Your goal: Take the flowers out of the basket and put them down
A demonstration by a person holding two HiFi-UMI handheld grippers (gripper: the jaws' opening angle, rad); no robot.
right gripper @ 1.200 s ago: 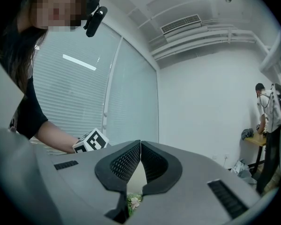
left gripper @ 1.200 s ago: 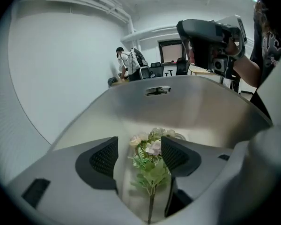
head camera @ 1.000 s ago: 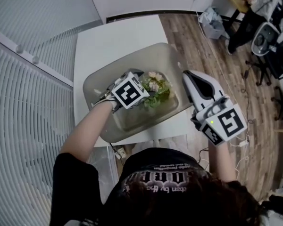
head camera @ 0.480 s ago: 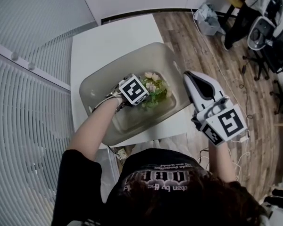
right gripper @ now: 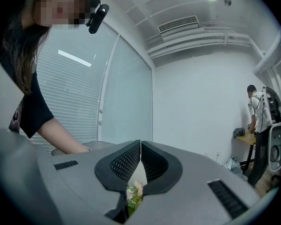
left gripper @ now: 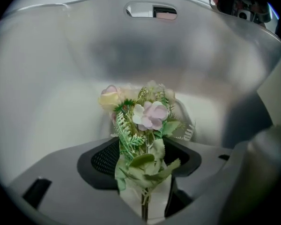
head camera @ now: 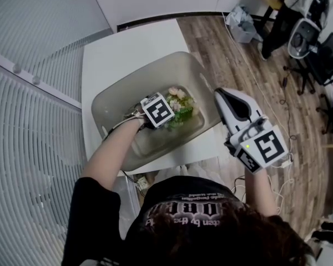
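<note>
A small bunch of pale pink and cream flowers [head camera: 180,101] with green leaves lies in a grey translucent basket [head camera: 155,65] on a white table [head camera: 127,43]. My left gripper [head camera: 169,115] points steeply down into the basket. Its jaws have just been closing and stand open around the bunch [left gripper: 147,116], whose stems run down the gap; I see no pad pressing on them. The left gripper [left gripper: 145,172] is low inside the basket wall [left gripper: 61,78]. My right gripper [head camera: 225,96] is held level to the right of the basket, shut and empty, its tips [right gripper: 140,146] meeting.
A handle slot [left gripper: 151,11] is cut in the basket's far wall. White blinds [head camera: 33,121] run along the left. Wooden floor [head camera: 250,65] lies to the right, with office chairs [head camera: 308,37] and a person [right gripper: 255,111] standing at a desk in the far corner.
My left gripper has sunk deeper into the basket onto the flowers, and its marker cube looks smaller. The right gripper has stayed where it was.
</note>
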